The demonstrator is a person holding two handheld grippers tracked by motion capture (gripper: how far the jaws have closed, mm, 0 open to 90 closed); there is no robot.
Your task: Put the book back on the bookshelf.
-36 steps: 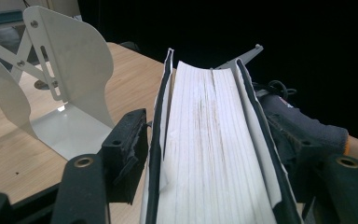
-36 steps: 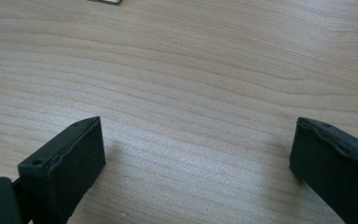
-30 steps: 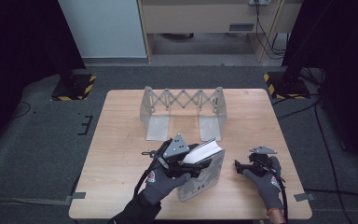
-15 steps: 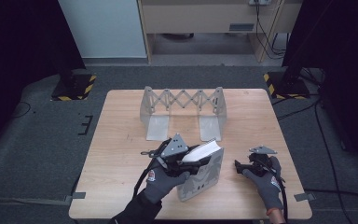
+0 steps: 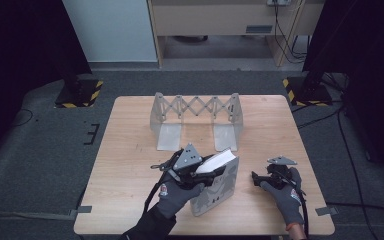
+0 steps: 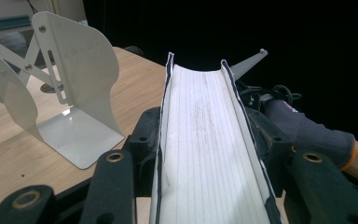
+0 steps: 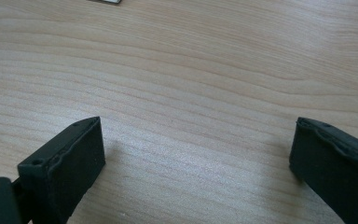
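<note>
My left gripper (image 5: 207, 172) just closed, clamping book (image 5: 219, 185) at near centre; right gripper (image 5: 260, 179) wide open, holding nothing, above table (image 5: 130, 150).

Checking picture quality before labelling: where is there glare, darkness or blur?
High view: dark surround, table evenly lit. Left gripper view: book pages bright, bookend glinting at its base, black background. Right gripper view: sharp wood grain, soft sheen, near jaws slightly blurred.
</note>
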